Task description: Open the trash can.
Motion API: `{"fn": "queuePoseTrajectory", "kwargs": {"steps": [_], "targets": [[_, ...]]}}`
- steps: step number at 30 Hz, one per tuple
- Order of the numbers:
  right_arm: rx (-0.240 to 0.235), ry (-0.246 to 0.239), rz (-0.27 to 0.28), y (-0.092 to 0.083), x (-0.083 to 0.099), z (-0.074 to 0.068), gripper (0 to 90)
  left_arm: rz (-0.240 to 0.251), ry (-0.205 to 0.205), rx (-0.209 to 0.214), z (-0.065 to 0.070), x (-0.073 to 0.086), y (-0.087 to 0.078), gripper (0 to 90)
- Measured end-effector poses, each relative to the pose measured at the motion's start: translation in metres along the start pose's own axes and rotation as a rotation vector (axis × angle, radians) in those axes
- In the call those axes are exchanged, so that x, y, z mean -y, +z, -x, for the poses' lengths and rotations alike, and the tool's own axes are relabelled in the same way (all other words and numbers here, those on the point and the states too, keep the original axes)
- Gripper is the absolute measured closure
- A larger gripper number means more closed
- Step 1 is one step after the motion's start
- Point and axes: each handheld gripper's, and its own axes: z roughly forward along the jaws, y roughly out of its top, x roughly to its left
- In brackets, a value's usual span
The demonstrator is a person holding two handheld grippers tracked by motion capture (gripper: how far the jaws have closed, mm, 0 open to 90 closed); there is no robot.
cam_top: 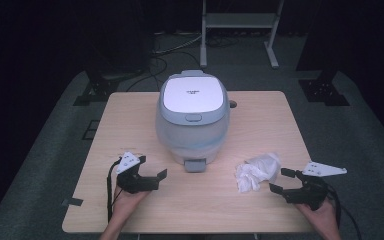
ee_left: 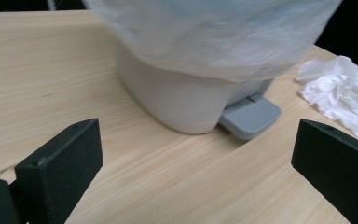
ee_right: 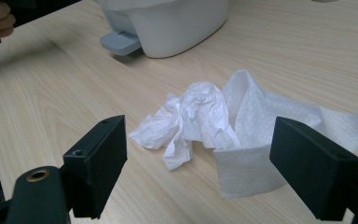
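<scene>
Overhead, a grey pedal bin (cam_top: 192, 117) stands at the table's (cam_top: 130, 115) centre; crumpled tissue (cam_top: 256, 171) lies near right. The left gripper (cam_top: 149, 177) rests near left, the right gripper (cam_top: 282, 181) just beside the tissue, both spread and empty. Left gripper view: jaws wide apart, facing the bin's pedal (ee_left: 251, 115). Right gripper view: jaws wide apart, tissue (ee_right: 223, 126) between them, untouched.
</scene>
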Motion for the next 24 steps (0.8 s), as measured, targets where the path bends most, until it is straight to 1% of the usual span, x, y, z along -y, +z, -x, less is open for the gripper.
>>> {"fn": "queuePoseTrajectory", "kwargs": {"steps": [3, 4, 5, 6, 8, 9, 10, 11, 13, 14, 15, 16, 18, 19, 21, 22, 23, 24], "targets": [[-0.002, 0.009, 0.005, -0.002, 0.002, 0.001, 17.6, -0.007, 0.021, 0.02, 0.008, -0.004, 0.007, 1.0], [-0.008, 0.021, 0.013, -0.005, 0.004, 0.002, 17.6, -0.013, 0.045, 0.038, 0.014, -0.006, 0.012, 3.8], [-0.008, 0.021, 0.013, -0.005, 0.004, 0.002, 17.6, -0.013, 0.045, 0.038, 0.014, -0.006, 0.012, 3.8], [-0.015, 0.024, 0.021, -0.007, 0.004, 0.003, 17.5, -0.02, 0.051, 0.048, 0.016, -0.006, 0.014, 3.8], [-0.012, 0.032, 0.03, -0.009, 0.004, 0.004, 17.6, -0.034, 0.071, 0.073, 0.022, -0.007, 0.02, 4.7], [-0.012, 0.032, 0.03, -0.009, 0.004, 0.004, 17.6, -0.034, 0.071, 0.073, 0.022, -0.007, 0.02, 4.9], [-0.005, 0.03, 0.028, -0.01, 0.004, 0.004, 17.6, -0.042, 0.08, 0.08, 0.024, -0.008, 0.023, 5.1], [-0.005, 0.033, 0.028, -0.01, 0.004, 0.004, 17.5, -0.049, 0.099, 0.089, 0.027, -0.009, 0.027, 5.9], [-0.004, 0.036, 0.027, -0.01, 0.005, 0.004, 17.5, -0.052, 0.098, 0.096, 0.028, -0.01, 0.029, 8.0], [-0.003, 0.039, 0.027, -0.01, 0.005, 0.004, 17.5, -0.051, 0.102, 0.107, 0.029, -0.012, 0.032, 8.0], [0.0, 0.042, 0.024, -0.011, 0.006, 0.003, 17.5, -0.049, 0.113, 0.116, 0.033, -0.016, 0.038, 13.0], [0.002, 0.042, 0.025, -0.012, 0.007, 0.003, 17.5, -0.049, 0.113, 0.116, 0.033, -0.016, 0.038, 13.6], [0.004, 0.042, 0.025, -0.012, 0.007, 0.003, 17.5, -0.051, 0.12, 0.131, 0.036, -0.02, 0.044, 15.3], [0.006, 0.045, 0.025, -0.013, 0.007, 0.003, 17.5, -0.047, 0.126, 0.14, 0.038, -0.021, 0.048, 22.7], [0.007, 0.045, 0.025, -0.013, 0.007, 0.003, 17.6, -0.058, 0.136, 0.149, 0.044, -0.022, 0.055, 22.8], [0.009, 0.044, 0.025, -0.013, 0.007, 0.003, 17.5, -0.069, 0.15, 0.157, 0.046, -0.023, 0.058, 25.5], [0.009, 0.044, 0.03, -0.014, 0.007, 0.004, 17.6, -0.077, 0.16, 0.172, 0.049, -0.022, 0.064, 34.1], [0.01, 0.044, 0.029, -0.014, 0.007, 0.004, 17.5, -0.077, 0.16, 0.172, 0.049, -0.022, 0.064, 36.7]]}}
